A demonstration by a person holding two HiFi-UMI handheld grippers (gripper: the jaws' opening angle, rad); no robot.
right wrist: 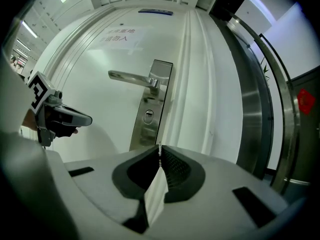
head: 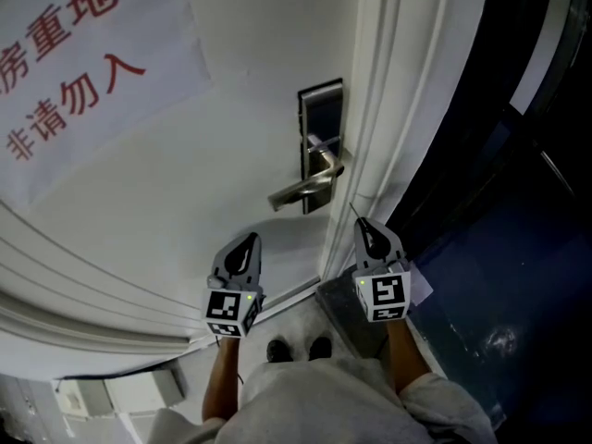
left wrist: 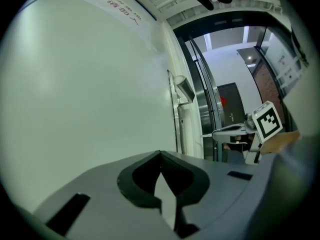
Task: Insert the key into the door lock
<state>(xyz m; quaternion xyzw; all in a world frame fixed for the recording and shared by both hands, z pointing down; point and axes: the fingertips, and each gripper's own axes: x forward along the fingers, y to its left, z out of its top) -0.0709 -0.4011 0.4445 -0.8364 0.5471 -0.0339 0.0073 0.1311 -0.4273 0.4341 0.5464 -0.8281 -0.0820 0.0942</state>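
Note:
A steel lock plate [head: 321,109] with a lever handle [head: 301,192] sits on the white door [head: 240,137]. In the right gripper view the plate [right wrist: 155,91] faces me, and its keyhole [right wrist: 148,116] lies below the handle [right wrist: 131,76]. My right gripper [right wrist: 160,156] is shut on a thin key [right wrist: 159,149]; only the key's tip shows, short of the keyhole and apart from it. From the head view this gripper [head: 363,222] hangs below the plate by the door edge. My left gripper [head: 250,237] is shut with nothing in it, and it points at the bare door [left wrist: 90,99].
A paper sign with red characters [head: 74,63] hangs on the door's upper left. The door frame [head: 379,109] runs beside the lock, with dark glass and a metal frame [right wrist: 260,114] to its right. The person's shoes [head: 296,348] stand on the floor below.

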